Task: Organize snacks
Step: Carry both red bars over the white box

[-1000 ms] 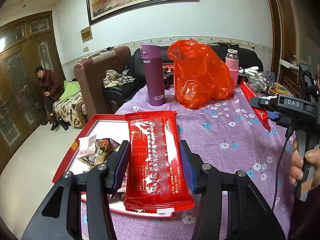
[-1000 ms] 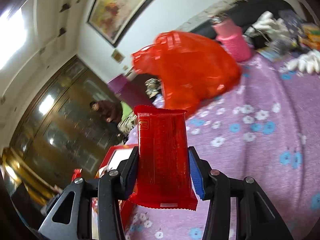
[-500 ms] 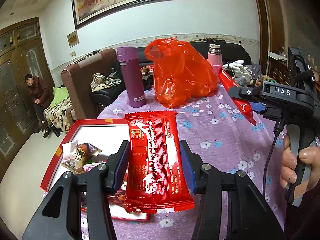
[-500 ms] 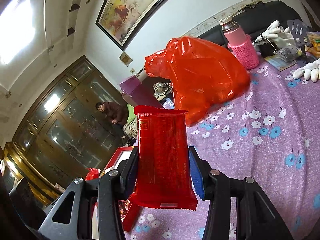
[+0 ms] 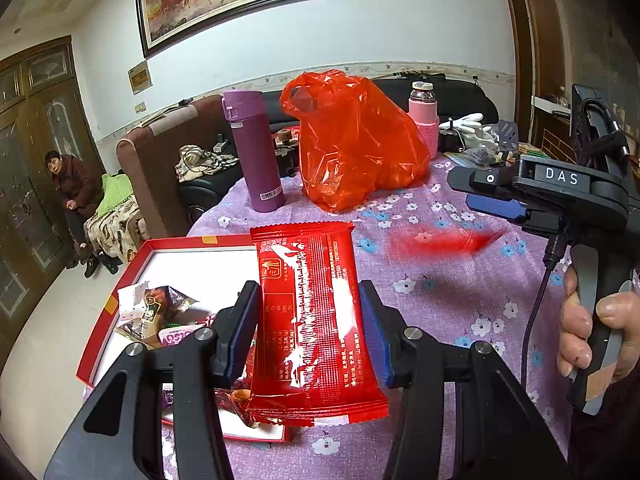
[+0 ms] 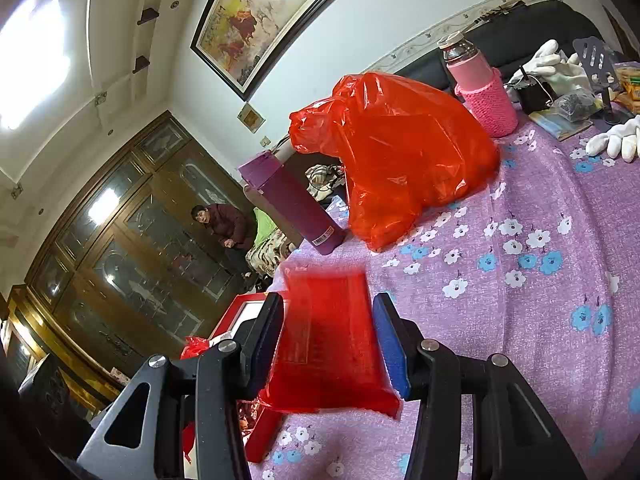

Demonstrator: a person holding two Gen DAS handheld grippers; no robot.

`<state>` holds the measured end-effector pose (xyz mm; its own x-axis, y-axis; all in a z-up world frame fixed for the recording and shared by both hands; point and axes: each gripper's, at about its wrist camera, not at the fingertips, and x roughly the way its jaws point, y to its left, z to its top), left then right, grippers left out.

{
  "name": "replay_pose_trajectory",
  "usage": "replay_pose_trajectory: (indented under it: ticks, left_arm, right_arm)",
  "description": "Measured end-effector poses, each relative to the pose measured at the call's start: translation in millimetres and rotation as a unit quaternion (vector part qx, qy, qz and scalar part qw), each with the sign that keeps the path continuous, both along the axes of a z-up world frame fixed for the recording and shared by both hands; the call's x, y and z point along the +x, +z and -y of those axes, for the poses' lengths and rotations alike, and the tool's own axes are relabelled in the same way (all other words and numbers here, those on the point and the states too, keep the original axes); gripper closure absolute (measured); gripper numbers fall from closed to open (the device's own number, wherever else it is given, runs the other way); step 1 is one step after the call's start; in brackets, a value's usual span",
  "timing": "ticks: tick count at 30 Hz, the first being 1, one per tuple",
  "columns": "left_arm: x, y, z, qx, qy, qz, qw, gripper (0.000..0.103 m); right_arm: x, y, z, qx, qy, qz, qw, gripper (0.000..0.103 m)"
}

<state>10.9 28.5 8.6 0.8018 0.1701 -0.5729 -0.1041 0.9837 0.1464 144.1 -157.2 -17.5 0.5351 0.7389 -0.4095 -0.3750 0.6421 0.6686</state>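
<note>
My left gripper (image 5: 310, 332) is shut on a red snack packet (image 5: 312, 316), held above the near edge of a red box (image 5: 132, 264) with a white inside and several wrapped snacks (image 5: 160, 312). My right gripper (image 6: 328, 344) is open; a second red packet (image 6: 332, 344) is blurred between its jaws, falling free. In the left wrist view that packet shows as a red blur (image 5: 444, 242) in the air under the right gripper (image 5: 496, 196), above the purple flowered tablecloth (image 5: 460, 296). The red box also shows in the right wrist view (image 6: 240, 312).
A red plastic bag (image 5: 356, 140), a purple flask (image 5: 256, 156) and a pink-sleeved bottle (image 5: 424, 116) stand at the back of the table. White gloves (image 6: 616, 140) and small clutter lie at the far right. A seated person (image 5: 76, 188) is on the left.
My right gripper has opened and its red packet has dropped out, now blurred in mid-air. The left gripper still holds its packet and has shifted slightly toward the right of the box.
</note>
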Motion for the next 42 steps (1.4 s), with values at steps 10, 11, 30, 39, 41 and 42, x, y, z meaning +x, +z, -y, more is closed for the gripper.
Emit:
replay_pose_trajectory:
  ticks: [10, 11, 30, 39, 41, 42]
  left_arm:
    - [3, -10, -5, -0.004, 0.007, -0.015, 0.9999, 0.055]
    - [4, -11, -6, -0.006, 0.006, -0.017, 0.9998, 0.055]
    - [8, -18, -8, -0.009, 0.007, -0.027, 0.9996, 0.055]
    - [6, -16, -16, -0.021, 0.001, -0.024, 0.9995, 0.055]
    - [4, -16, -19, -0.026, 0.002, -0.023, 0.9994, 0.055]
    - [4, -16, -21, -0.029, 0.003, -0.022, 0.9993, 0.055]
  right_arm:
    - [17, -33, -24, -0.132, 0.033, -0.074, 0.988, 0.053]
    - [20, -42, -29, -0.158, 0.039, -0.092, 0.982, 0.053]
    - [-21, -71, -89, -0.341, 0.187, -0.077, 0.918, 0.032]
    - [-39, -74, -108, -0.389, 0.177, -0.05, 0.902, 0.028]
    - [-49, -74, -116, -0.417, 0.162, -0.031, 0.894, 0.029]
    - [-52, -74, -117, -0.416, 0.16, -0.032, 0.895, 0.031]
